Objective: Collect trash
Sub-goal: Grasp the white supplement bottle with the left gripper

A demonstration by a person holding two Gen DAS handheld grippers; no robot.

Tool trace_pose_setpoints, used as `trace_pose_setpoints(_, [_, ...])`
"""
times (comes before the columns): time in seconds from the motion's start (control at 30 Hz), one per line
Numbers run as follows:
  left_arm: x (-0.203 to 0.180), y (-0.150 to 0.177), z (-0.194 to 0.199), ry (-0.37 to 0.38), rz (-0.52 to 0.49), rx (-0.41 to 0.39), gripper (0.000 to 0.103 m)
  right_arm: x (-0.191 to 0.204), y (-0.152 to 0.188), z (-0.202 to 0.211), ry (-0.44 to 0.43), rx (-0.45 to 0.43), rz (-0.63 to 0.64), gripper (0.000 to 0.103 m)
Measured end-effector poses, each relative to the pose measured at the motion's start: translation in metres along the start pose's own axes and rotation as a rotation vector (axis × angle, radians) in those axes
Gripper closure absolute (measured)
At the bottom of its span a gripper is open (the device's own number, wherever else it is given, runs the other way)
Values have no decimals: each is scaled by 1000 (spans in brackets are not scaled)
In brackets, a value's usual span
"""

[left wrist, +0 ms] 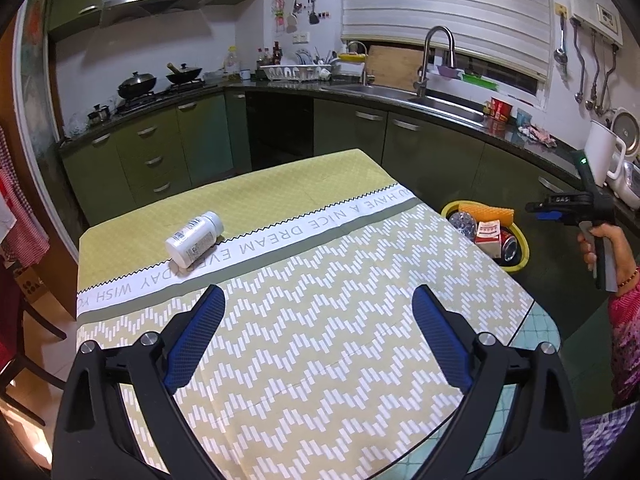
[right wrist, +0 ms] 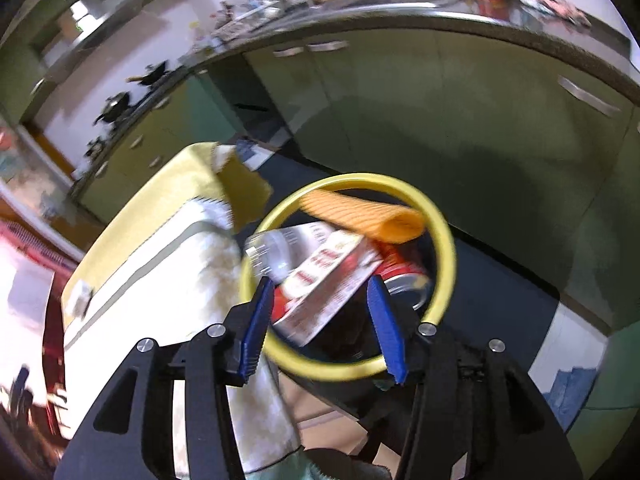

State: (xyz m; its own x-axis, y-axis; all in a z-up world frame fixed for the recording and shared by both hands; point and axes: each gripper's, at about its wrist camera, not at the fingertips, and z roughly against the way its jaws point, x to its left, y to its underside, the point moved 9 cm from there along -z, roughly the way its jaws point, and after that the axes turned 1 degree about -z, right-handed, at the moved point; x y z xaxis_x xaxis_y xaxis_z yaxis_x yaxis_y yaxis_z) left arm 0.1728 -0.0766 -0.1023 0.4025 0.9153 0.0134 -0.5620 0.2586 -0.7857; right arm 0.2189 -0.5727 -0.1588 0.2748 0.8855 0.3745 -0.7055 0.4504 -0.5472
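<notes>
Right claw (right wrist: pixel 320 320) spread, nothing pinched, above the yellow-rimmed bin (right wrist: pixel 442 240) beside the tabletop (left wrist: pixel 320 340). Left claw (left wrist: pixel 316 340) spread wide, empty. White pill bottle (left wrist: pixel 195 239) lying on its side ahead: best gripped squarely across the body.

The right wrist view is smeared by motion, so the print on the carton (right wrist: pixel 328 280) in the bin (right wrist: pixel 444 240) cannot be read. The bin's base is hidden under its load. In the left wrist view the table (left wrist: pixel 320 320) hides the bin's near side, and the label on the bottle (left wrist: pixel 194 238) is too small to read.
</notes>
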Motion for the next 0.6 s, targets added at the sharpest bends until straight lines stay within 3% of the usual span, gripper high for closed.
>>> trace_pose_setpoints(0.3, [55, -26, -35, -5, -83, 5, 13, 80, 31, 25, -77, -19, 171, 47])
trace_pose_setpoints(0.4, [77, -36, -70, 48, -141, 39, 13, 96, 36, 24, -85, -9, 198, 44])
trace_pose_setpoints(0.6, [126, -45, -139, 71, -153, 122, 13, 108, 38, 14, -65, 13, 209, 42])
